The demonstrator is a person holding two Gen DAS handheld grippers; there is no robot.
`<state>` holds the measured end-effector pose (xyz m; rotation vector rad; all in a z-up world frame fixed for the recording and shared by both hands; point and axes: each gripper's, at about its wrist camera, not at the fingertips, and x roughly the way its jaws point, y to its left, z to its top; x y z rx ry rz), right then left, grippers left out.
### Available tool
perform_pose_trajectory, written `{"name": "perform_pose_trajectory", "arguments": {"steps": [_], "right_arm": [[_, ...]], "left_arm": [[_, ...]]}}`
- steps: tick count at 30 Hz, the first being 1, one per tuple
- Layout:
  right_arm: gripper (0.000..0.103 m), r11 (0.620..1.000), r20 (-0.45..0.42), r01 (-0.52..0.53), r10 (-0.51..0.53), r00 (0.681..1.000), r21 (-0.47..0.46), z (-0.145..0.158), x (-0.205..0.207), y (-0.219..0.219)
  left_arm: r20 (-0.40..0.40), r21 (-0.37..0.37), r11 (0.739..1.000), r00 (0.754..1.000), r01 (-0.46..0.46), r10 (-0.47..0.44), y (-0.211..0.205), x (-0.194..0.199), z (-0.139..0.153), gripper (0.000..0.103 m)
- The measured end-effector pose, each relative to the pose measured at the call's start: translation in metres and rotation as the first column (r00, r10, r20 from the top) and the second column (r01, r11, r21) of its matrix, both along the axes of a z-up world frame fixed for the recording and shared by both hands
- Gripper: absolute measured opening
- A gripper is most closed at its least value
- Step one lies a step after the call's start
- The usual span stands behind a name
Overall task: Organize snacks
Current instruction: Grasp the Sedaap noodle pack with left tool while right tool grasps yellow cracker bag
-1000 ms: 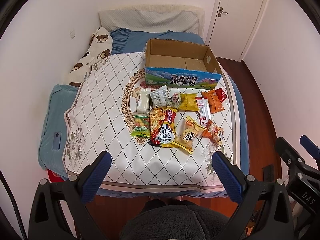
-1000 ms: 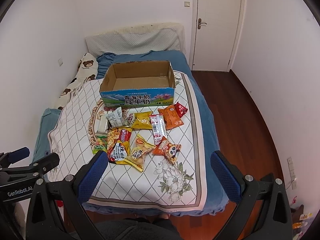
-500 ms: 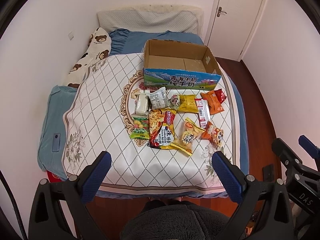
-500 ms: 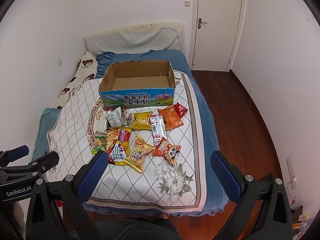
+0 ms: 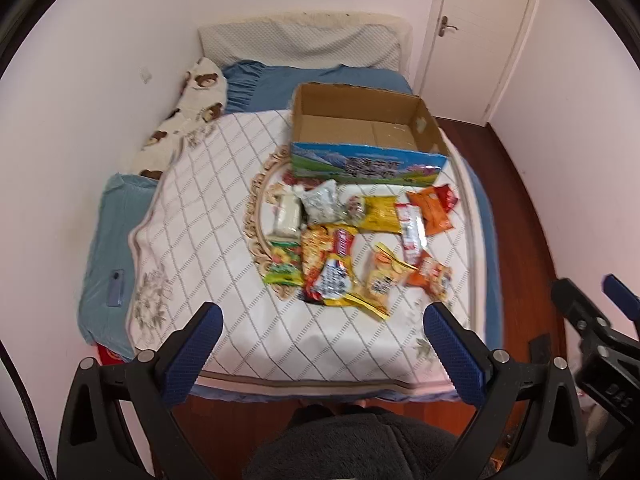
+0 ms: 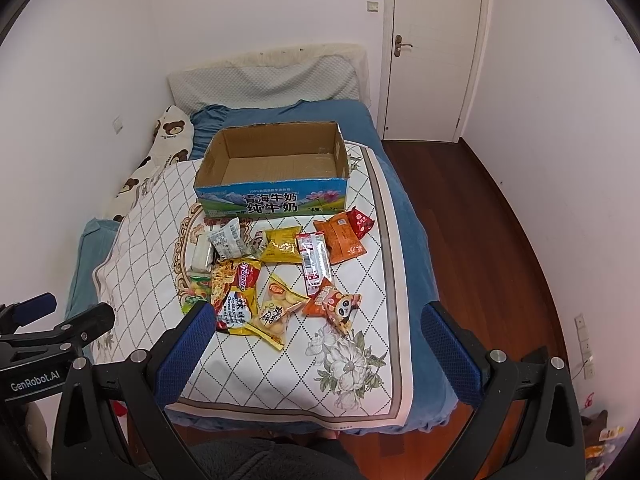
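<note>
Several snack packets lie in a loose pile on a quilted white cloth (image 6: 140, 240) over the bed: a noodle bag (image 6: 236, 292), a biscuit pack (image 6: 276, 308), a panda packet (image 6: 336, 306), a yellow bag (image 6: 282, 244), an orange bag (image 6: 340, 236). Behind them stands an empty cardboard box (image 6: 272, 176) with a blue printed front. My right gripper (image 6: 316, 344) hangs open above the bed's near end. My left gripper (image 5: 320, 344) is open too, short of the pile (image 5: 352, 248), with the box (image 5: 364, 140) beyond. Neither holds anything.
A bear-print pillow (image 6: 160, 156) and a grey pillow (image 6: 264, 80) lie at the head of the bed. A phone (image 5: 116, 288) rests on the blue sheet at left. Wooden floor (image 6: 500, 240) runs along the right, a closed door (image 6: 432, 48) beyond. A dark sleeve (image 5: 352, 448) fills the bottom.
Both grippers have moved a little closer to the bed, so the snacks and box sit larger in view. The left view is slightly blurred. Nothing was picked up.
</note>
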<state>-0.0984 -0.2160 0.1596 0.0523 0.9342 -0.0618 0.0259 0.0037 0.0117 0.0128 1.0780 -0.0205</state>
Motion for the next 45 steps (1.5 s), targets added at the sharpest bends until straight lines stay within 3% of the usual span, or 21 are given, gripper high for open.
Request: {"name": "perform_pose_trajectory", "arguments": {"steps": [5, 9, 14, 19, 22, 27, 30, 33, 37, 42, 44, 45], "right_arm": [[0.103, 0.999, -0.023, 0.019, -0.019, 1.000, 0.035, -0.022, 0.014, -0.008], [0.103, 0.996, -0.077, 0.039, -0.033, 0.996, 0.079, -0.057, 0.035, -0.013], [0.103, 0.984, -0.204, 0.077, -0.043, 0.978, 0.161, -0.136, 0.078, -0.005], [0.102, 0.967, -0.386, 0.164, -0.077, 0.919, 0.197, -0.245, 0.123, 0.020], [0.094, 0.955, -0.454, 0.209, -0.093, 0.886, 0.211, -0.291, 0.142, 0.037], [0.057, 0.953, -0.553, 0.237, -0.095, 0.828, 0.190, -0.354, 0.164, 0.063], [0.048, 0.980, -0.536, 0.151, -0.059, 0.842, 0.130, -0.359, 0.164, 0.071], [0.047, 0.996, -0.543, 0.047, 0.003, 0.840, 0.077, -0.355, 0.156, 0.070], [0.047, 0.998, -0.545, -0.053, 0.033, 0.838, -0.022, -0.350, 0.147, 0.061], [0.052, 0.997, -0.551, -0.075, 0.061, 0.832, -0.003, -0.352, 0.147, 0.043], [0.053, 0.998, -0.559, -0.064, 0.066, 0.827, 0.024, -0.358, 0.149, 0.037], [0.053, 0.998, -0.561, -0.062, 0.068, 0.825, 0.031, -0.360, 0.154, 0.032]], "left_arm": [[0.074, 0.154, 0.985, 0.995, -0.072, 0.061, 0.009, 0.020, -0.024, 0.103], [0.026, 0.229, 0.969, 0.996, -0.089, 0.085, 0.022, 0.044, -0.062, 0.103], [-0.079, 0.297, 0.951, 0.990, -0.092, 0.120, 0.040, 0.072, -0.124, 0.103], [-0.178, 0.300, 0.950, 0.973, -0.087, 0.145, 0.056, 0.091, -0.177, 0.103], [-0.238, 0.281, 0.956, 0.959, -0.083, 0.153, 0.065, 0.102, -0.204, 0.103], [-0.332, 0.177, 0.982, 0.935, -0.068, 0.125, 0.070, 0.123, -0.237, 0.103], [-0.385, 0.087, 0.995, 0.920, -0.041, 0.071, 0.063, 0.141, -0.254, 0.103], [-0.425, -0.005, 1.000, 0.905, -0.016, 0.012, 0.051, 0.161, -0.269, 0.103], [-0.494, -0.105, 0.994, 0.867, 0.017, -0.067, 0.025, 0.188, -0.296, 0.103], [-0.551, -0.076, 0.993, 0.827, 0.087, -0.115, -0.015, 0.212, -0.330, 0.103], [-0.539, -0.021, 0.995, 0.837, 0.102, -0.097, -0.024, 0.214, -0.335, 0.095], [-0.535, -0.031, 0.994, 0.838, 0.101, -0.102, -0.027, 0.215, -0.336, 0.085]]}}
